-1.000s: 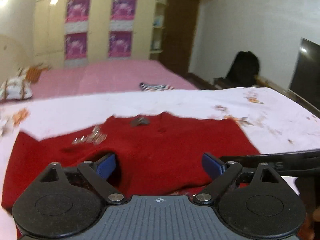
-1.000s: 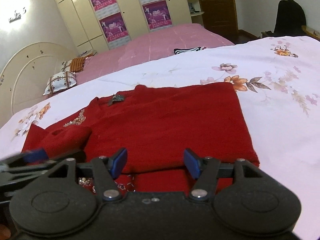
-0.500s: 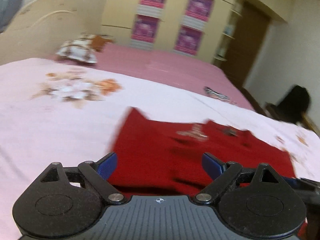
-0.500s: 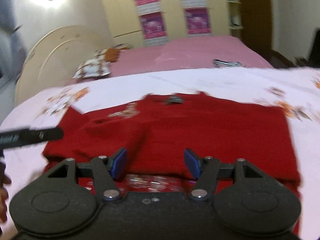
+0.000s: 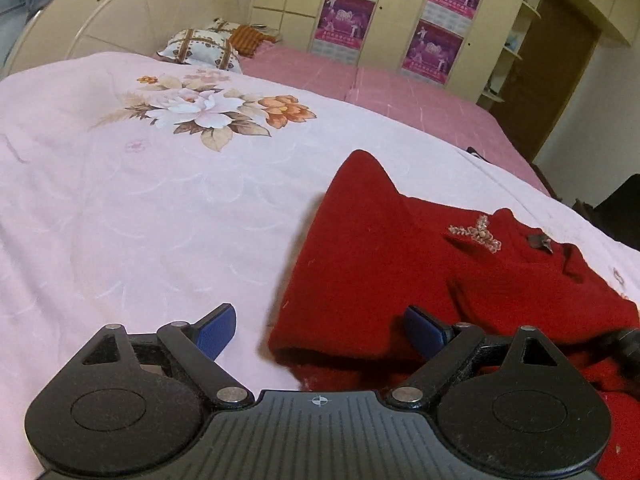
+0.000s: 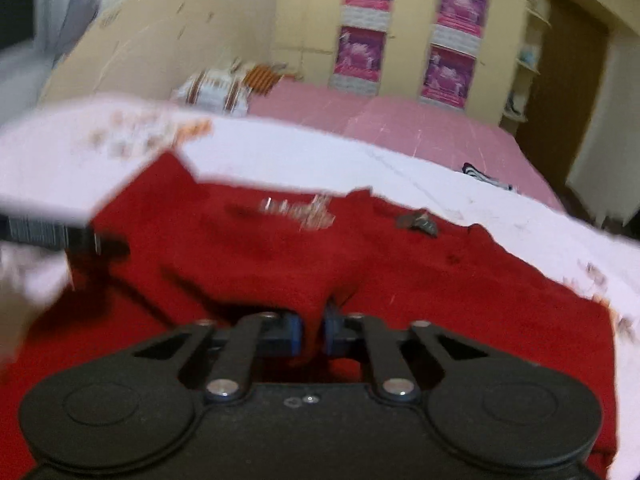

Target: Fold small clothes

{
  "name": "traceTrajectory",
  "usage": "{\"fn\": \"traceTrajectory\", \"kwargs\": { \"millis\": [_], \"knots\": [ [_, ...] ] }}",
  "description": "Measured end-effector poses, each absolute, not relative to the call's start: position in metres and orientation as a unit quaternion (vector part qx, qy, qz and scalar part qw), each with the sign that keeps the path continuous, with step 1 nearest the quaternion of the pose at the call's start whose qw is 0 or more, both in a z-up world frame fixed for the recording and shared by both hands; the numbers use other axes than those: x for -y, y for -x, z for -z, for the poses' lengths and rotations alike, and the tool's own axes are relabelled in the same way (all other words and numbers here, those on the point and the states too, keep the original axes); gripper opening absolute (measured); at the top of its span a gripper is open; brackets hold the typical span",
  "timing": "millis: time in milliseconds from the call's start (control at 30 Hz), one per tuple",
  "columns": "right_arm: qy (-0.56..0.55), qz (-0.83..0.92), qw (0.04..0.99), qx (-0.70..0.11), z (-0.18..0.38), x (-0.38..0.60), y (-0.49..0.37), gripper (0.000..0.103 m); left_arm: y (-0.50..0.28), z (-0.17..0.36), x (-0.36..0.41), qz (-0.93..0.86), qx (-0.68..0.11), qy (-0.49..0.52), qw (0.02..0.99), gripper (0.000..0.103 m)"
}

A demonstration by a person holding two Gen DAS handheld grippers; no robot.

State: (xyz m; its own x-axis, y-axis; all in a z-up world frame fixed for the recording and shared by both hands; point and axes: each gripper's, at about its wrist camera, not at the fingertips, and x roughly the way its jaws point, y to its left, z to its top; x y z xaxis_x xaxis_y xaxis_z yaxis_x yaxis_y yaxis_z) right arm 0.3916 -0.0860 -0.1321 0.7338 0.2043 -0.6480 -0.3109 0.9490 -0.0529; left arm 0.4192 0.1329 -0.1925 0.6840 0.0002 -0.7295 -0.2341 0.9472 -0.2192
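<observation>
A red knit sweater with a beaded trim lies partly folded on the pink floral bedspread. My left gripper is open over the sweater's left edge, with one blue pad over the bedspread and the other over the knit. In the blurred right wrist view, my right gripper is shut on a bunched ridge of the sweater near its front hem. The left gripper shows there as a dark bar at the sweater's left side.
Behind lies a second bed with a pink sheet, pillows and a cream headboard. A wardrobe with purple posters and a brown door stand at the back. A striped garment lies on the pink sheet.
My left gripper swung left and down to the sweater's left edge, staying open. My right gripper's pads came together on a pinch of the red knit, which now bunches up between them.
</observation>
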Motion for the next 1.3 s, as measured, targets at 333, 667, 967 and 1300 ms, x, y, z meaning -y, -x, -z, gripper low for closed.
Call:
{"fn": "traceTrajectory", "kwargs": {
  "millis": [333,667,967,1300],
  "knots": [
    [-0.205,-0.036,0.89,-0.405,0.142,0.229,-0.401,0.029,-0.424,0.196,-0.106,-0.048,-0.399,0.107,0.909,0.091],
    [-0.248,0.04,0.903,-0.35,0.136,0.264,-0.393,0.043,-0.426,0.197,-0.104,-0.047,-0.405,0.091,0.909,0.091],
    [-0.249,0.056,0.896,-0.363,0.144,0.281,-0.39,0.038,-0.435,0.189,-0.112,-0.037,-0.396,0.136,0.908,0.091],
    [-0.247,0.056,0.897,-0.363,0.145,0.29,-0.39,0.006,-0.485,0.195,-0.114,-0.048,-0.384,0.165,0.907,0.017]
  ]
}}
